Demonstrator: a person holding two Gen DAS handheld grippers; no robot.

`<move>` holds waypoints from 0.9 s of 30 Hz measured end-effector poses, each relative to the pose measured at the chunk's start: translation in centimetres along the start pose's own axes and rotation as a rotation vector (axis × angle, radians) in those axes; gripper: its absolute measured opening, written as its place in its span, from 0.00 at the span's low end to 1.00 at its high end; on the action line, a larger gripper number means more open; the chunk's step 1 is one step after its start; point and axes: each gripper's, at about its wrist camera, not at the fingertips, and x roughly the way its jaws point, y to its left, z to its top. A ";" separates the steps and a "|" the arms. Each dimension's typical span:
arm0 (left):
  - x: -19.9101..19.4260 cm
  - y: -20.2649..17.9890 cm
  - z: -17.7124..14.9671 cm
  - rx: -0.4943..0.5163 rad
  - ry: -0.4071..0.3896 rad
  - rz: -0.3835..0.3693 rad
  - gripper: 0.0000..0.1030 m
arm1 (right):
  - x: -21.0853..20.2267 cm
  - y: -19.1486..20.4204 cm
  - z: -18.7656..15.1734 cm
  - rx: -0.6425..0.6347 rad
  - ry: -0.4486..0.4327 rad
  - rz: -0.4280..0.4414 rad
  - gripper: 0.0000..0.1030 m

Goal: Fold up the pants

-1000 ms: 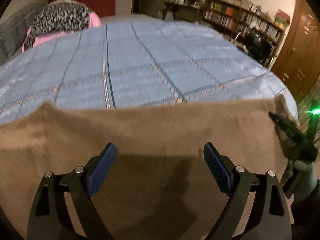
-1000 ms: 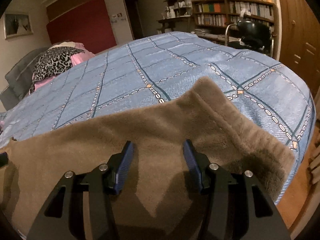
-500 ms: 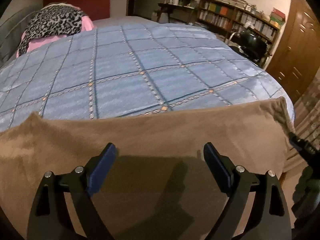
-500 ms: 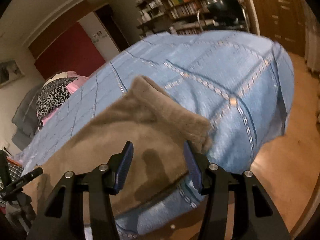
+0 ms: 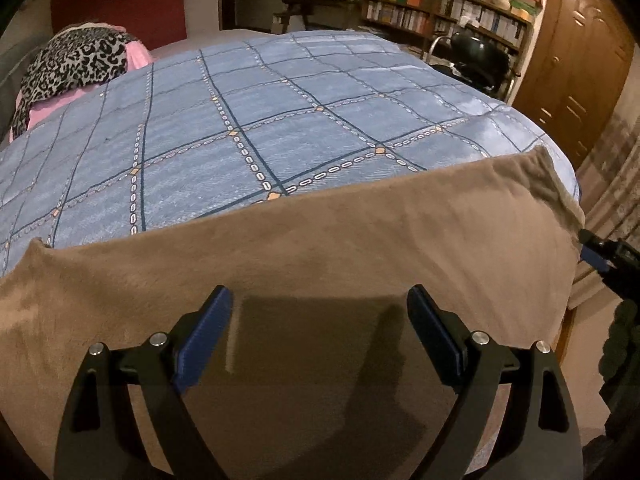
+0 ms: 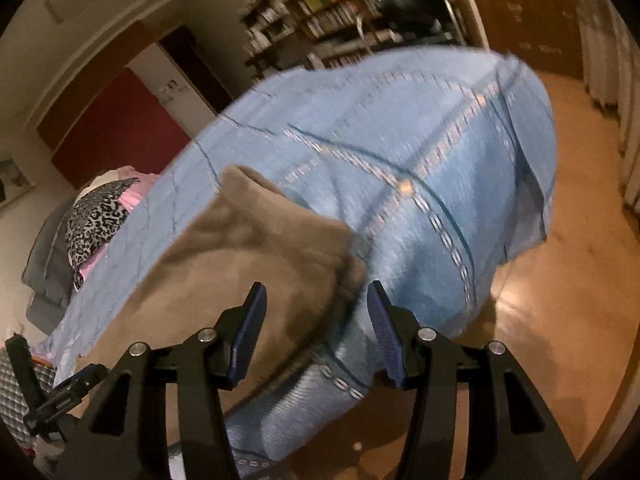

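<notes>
Folding stage: brown pants flat on blue bedspread; left gripper spread wide, empty; right gripper half-spread, empty, best pinching the end hem squarely

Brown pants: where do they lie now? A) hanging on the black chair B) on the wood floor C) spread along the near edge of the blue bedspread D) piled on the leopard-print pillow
C: the pants lie flat across the near edge of the bedspread, far from the pillow and chair.
</notes>
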 end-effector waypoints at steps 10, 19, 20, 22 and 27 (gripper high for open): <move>0.4 0.1 -0.3 -0.010 0.017 0.001 0.89 | 4.8 -2.9 0.4 0.201 0.083 0.175 0.53; 0.4 0.0 -0.5 -0.013 0.012 -0.006 0.89 | 2.9 1.7 0.9 0.003 0.023 0.126 0.42; 0.4 0.0 -0.5 -0.012 0.012 -0.006 0.89 | 3.2 1.9 1.0 0.000 0.028 0.134 0.44; 0.4 0.0 -0.5 -0.012 0.010 -0.009 0.89 | 3.9 1.8 1.1 0.011 0.034 0.134 0.46; 0.2 0.5 -0.5 -0.031 0.007 -0.023 0.89 | 5.7 0.2 1.5 0.135 0.066 0.176 0.37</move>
